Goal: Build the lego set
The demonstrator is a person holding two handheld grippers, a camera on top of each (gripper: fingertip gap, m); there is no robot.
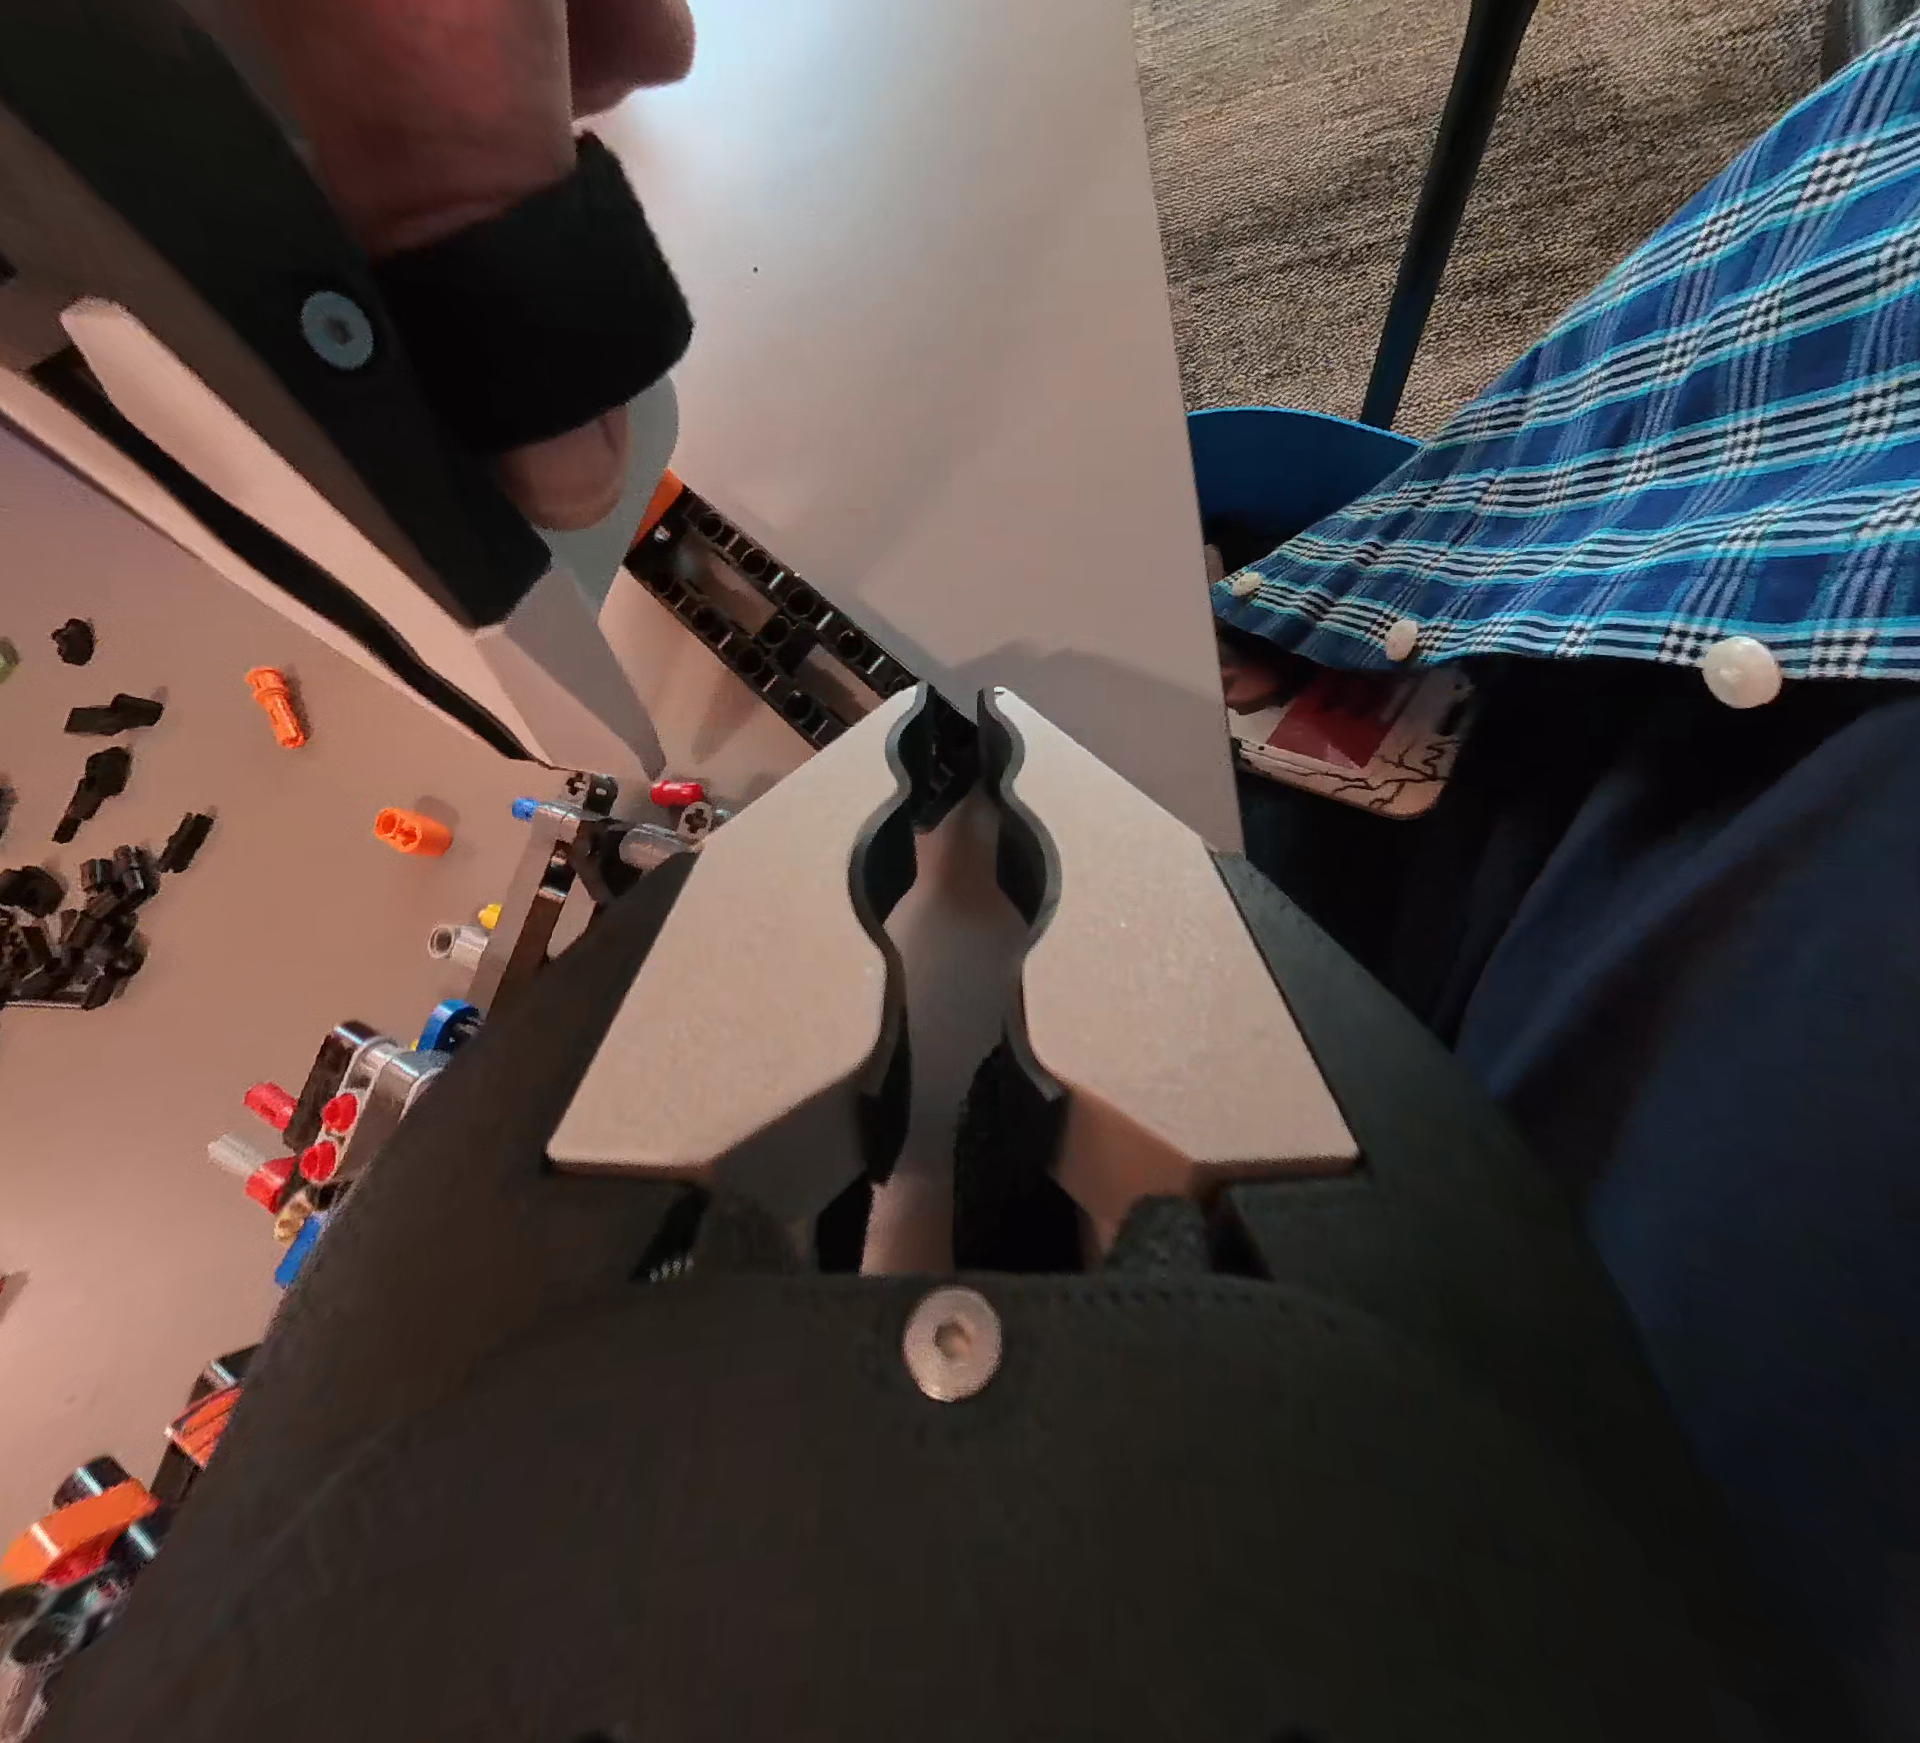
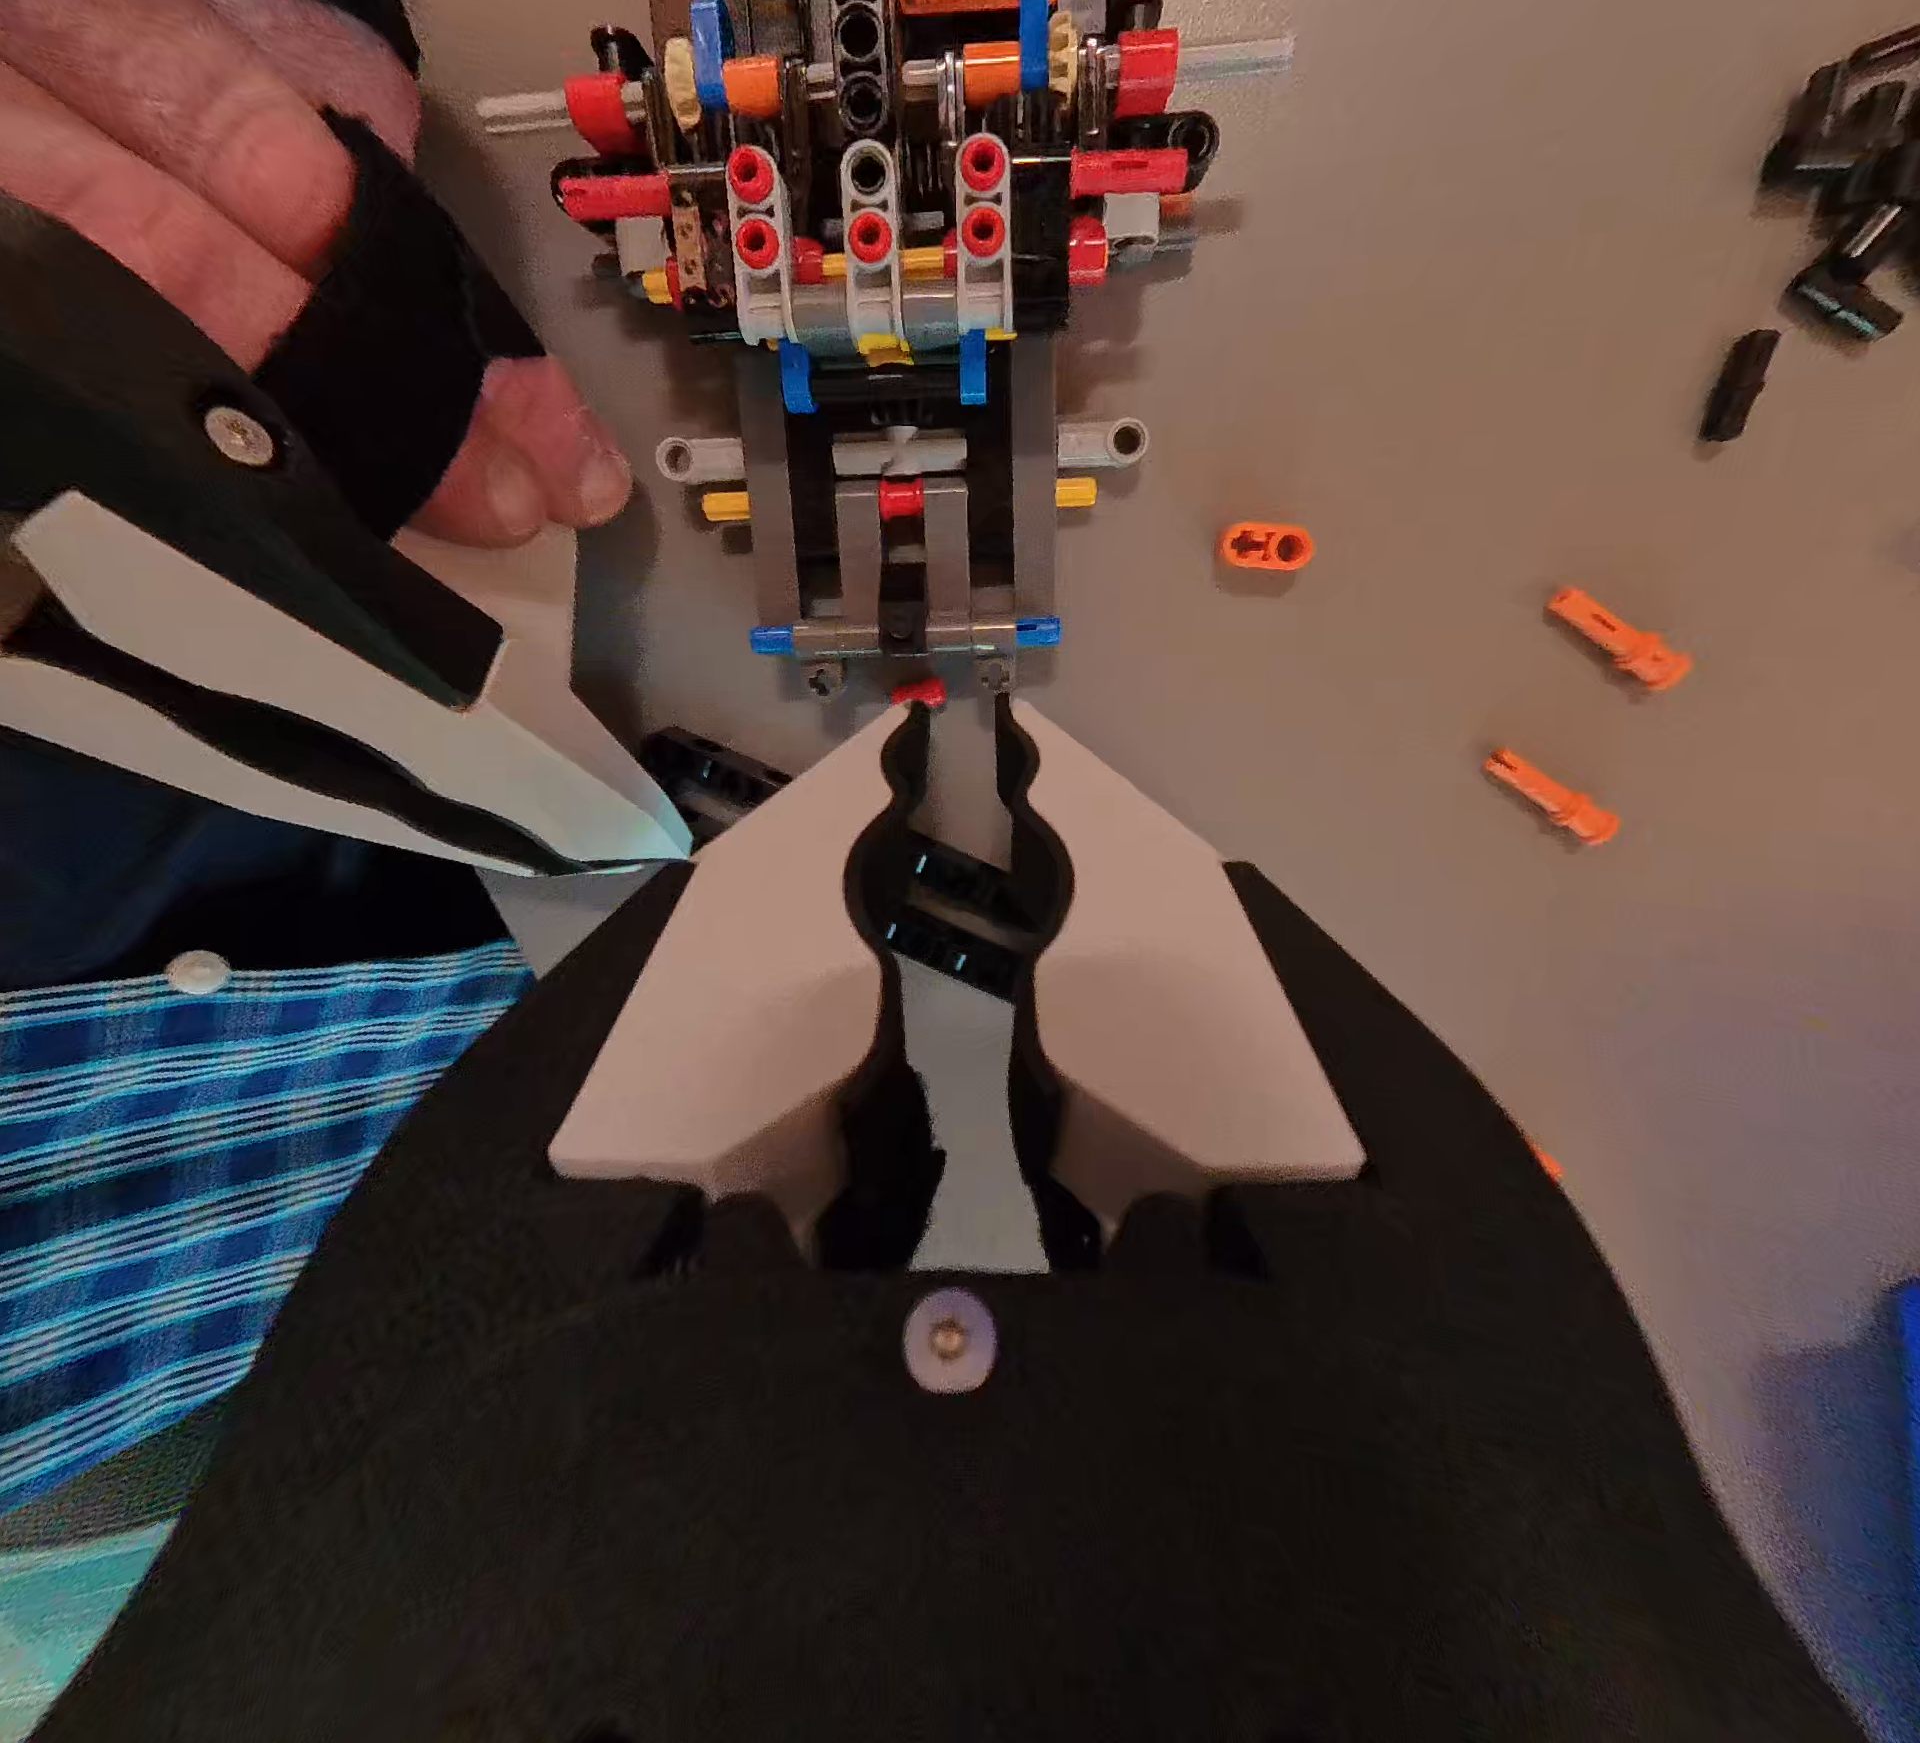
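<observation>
The left gripper (image 1: 951,706) is clenched on the near end of a black holed beam (image 1: 774,618), whose long axis runs away toward the right gripper (image 1: 634,654). The right gripper's jaws stand slightly apart just short of a red pin (image 2: 918,692) (apparently ungripped) at the model (image 2: 883,259) on the surface (image 2: 1455,343).

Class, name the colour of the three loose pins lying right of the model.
Orange pins, clearest in the right wrist view.

Grey table (image 2: 1455,239): lego model (image 2: 883,239), orange pins (image 2: 1616,639), perhaps connectors (image 2: 1849,166).
</observation>
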